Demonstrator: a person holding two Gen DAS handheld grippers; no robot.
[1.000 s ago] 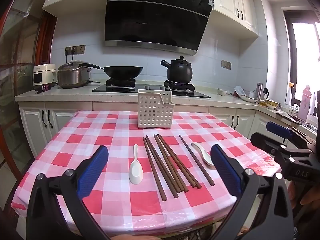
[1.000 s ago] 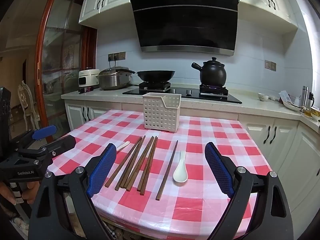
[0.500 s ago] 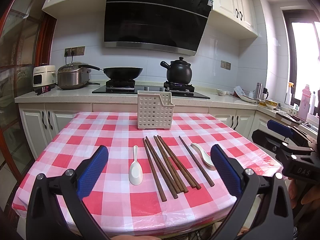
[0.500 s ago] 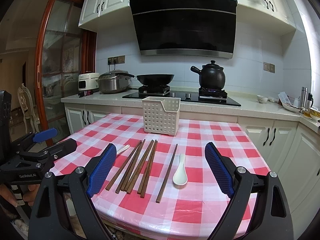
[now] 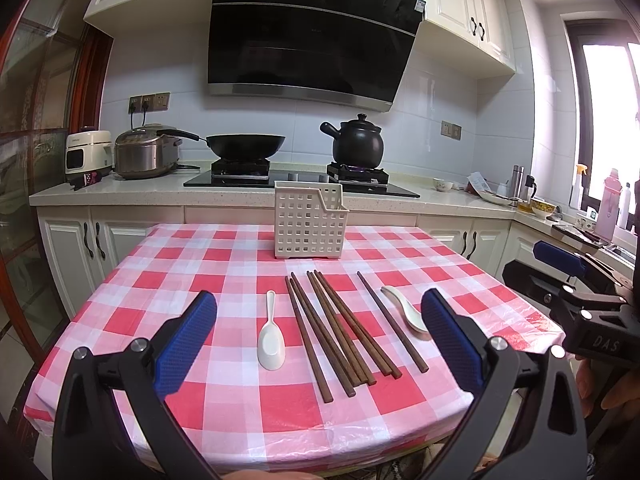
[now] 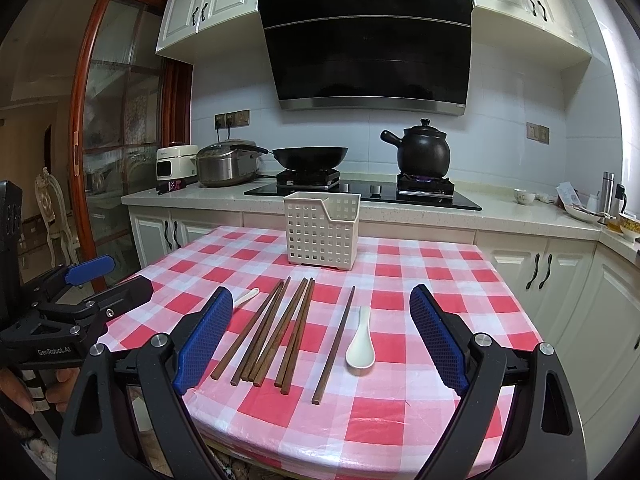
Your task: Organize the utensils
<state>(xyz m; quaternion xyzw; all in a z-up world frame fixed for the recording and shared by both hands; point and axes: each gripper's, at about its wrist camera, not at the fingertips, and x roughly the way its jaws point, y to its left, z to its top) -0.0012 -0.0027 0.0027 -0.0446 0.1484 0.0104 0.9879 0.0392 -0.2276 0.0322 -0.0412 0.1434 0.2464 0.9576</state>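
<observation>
we hold the left gripper (image 5: 319, 344) and the right gripper (image 6: 321, 338) short of the table's (image 5: 120, 320) near edge, both spread wide and empty, which we read as a stance before the first pick. the chopsticks (image 5: 336, 328) lie side by side at mid-table, long axes running from the near edge toward the holder (image 5: 308, 226), fanning slightly outward at their near ends. one spoon (image 5: 271, 338) lies to their left, bowl nearest us, handle pointing away; the other spoon (image 6: 361, 342) lies to their right, likewise bowl-near. the holder stands upright behind them with its mouth up, apparently empty, so each utensil would have to be tipped from lying to upright.
</observation>
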